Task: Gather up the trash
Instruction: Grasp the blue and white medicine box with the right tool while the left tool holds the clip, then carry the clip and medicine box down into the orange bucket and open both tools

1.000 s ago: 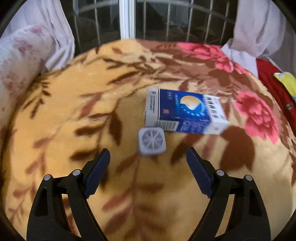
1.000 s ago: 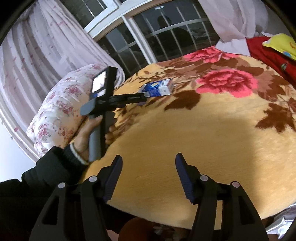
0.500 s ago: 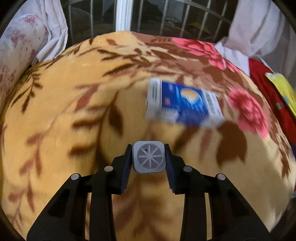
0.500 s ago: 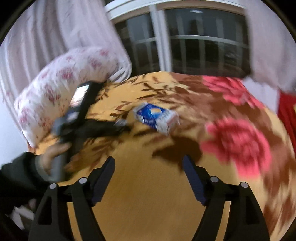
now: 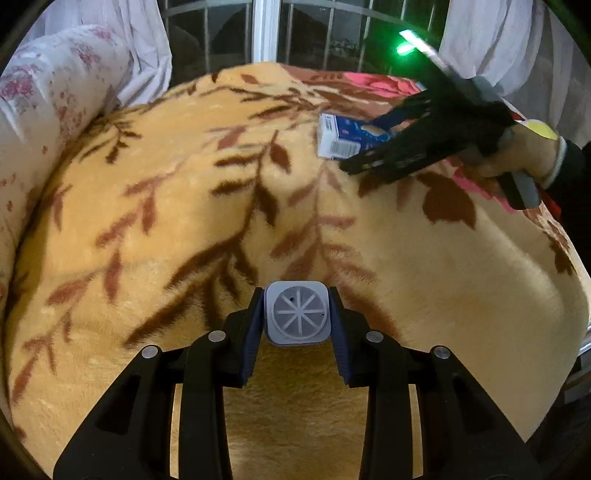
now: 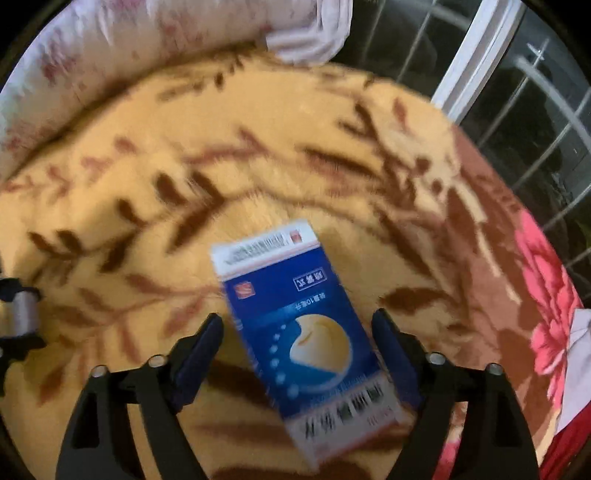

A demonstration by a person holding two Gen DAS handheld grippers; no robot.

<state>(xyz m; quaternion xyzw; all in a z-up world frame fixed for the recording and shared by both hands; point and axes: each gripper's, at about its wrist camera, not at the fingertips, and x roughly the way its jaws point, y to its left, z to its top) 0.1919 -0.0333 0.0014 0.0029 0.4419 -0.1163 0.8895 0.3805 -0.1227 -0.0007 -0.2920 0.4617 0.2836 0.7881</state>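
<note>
My left gripper (image 5: 297, 319) is shut on a small grey square plastic cap (image 5: 296, 316) with a spoke pattern, held above the yellow floral blanket (image 5: 184, 221). A blue and white carton box (image 6: 295, 325) lies flat on the blanket. My right gripper (image 6: 297, 332) is open with its fingers on either side of the box, not touching it. In the left wrist view the box (image 5: 341, 136) shows at the far right, with the right gripper (image 5: 364, 147) over it.
A floral pillow (image 5: 40, 110) lies along the left of the bed. A barred window (image 5: 295, 33) with white curtains is behind. Red cloth (image 6: 569, 435) and pink flower patterns lie on the right side.
My left gripper closed on the grey cap and drew back from the box with it. My right gripper swung across the bed and came down open around the blue box.
</note>
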